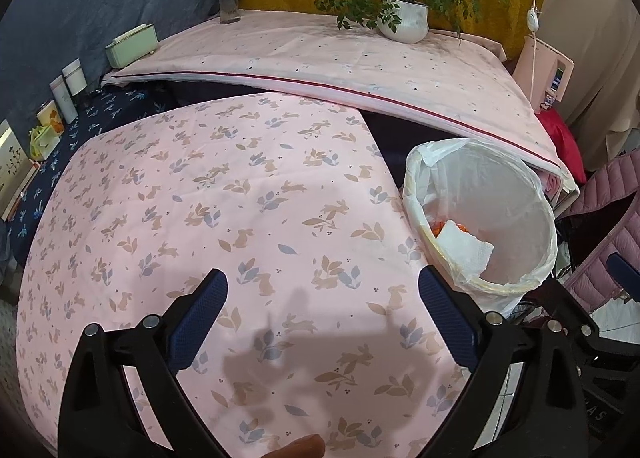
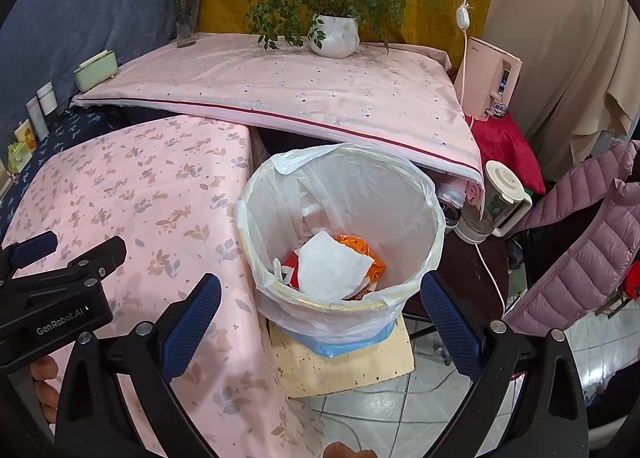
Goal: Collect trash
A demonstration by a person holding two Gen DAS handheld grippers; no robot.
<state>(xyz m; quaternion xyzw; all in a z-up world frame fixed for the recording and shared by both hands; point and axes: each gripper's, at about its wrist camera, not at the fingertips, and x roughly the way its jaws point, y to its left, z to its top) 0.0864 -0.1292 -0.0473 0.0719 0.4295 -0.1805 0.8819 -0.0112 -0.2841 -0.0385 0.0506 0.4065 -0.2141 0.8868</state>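
A white bin (image 2: 404,218) lined with a clear plastic bag stands on a cream board beside the table. Inside it lie a white paper napkin (image 2: 332,270) and orange wrappers (image 2: 362,248). My right gripper (image 2: 320,306) hovers open just in front of the bin, nothing between its blue fingers. My left gripper (image 1: 324,302) is open and empty above the pink rabbit-print tablecloth (image 1: 200,198). From the left wrist view the bin (image 1: 516,194) sits at the right, with the napkin (image 1: 464,250) inside. The left gripper's body (image 2: 60,286) shows at the left edge of the right wrist view.
A higher table with a pink cloth (image 2: 280,86) stands behind, bearing a potted plant (image 2: 334,34), a flower vase (image 2: 186,24) and a green box (image 2: 96,70). A pink appliance (image 2: 490,78), a kettle (image 2: 504,194), a mauve padded jacket (image 2: 580,242) and floor cables lie right.
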